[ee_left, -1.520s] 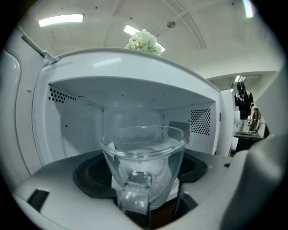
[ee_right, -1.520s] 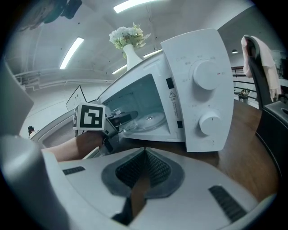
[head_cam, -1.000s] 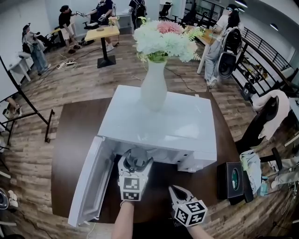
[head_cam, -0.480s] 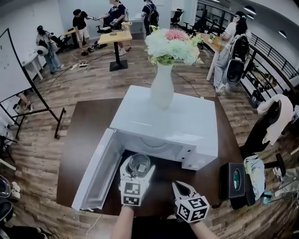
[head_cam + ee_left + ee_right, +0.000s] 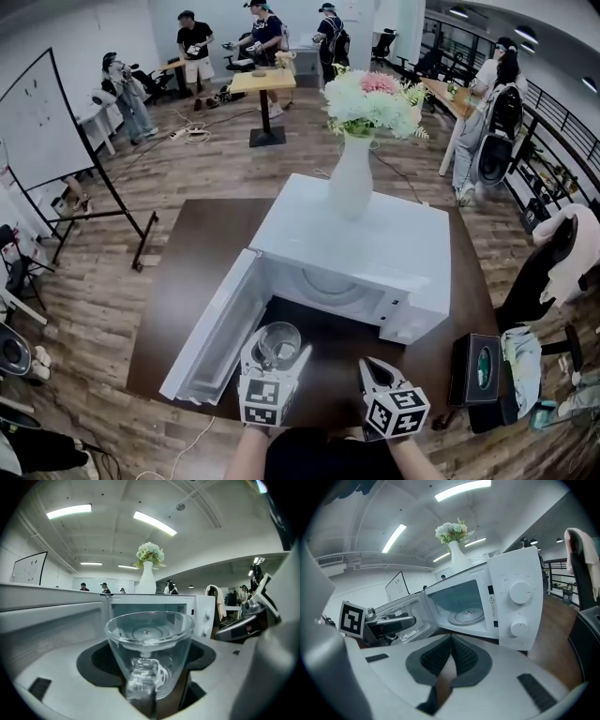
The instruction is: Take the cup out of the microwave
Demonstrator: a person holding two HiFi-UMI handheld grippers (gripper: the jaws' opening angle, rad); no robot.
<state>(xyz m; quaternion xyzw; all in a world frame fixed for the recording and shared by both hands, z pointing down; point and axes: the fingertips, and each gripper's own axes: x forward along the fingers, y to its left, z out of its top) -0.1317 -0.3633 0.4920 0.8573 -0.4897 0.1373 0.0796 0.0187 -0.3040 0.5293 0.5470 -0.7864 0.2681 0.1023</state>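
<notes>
The left gripper's jaws are holding the glass cup, seemingly just outside the microwave (door open); the right gripper's jaws are sitting closed, empty.

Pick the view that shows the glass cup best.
The left gripper view: the glass cup fills the centre, with rim, wall and handle clear, the microwave behind it. The head view shows it small, from above. The right gripper view barely shows it.
</notes>
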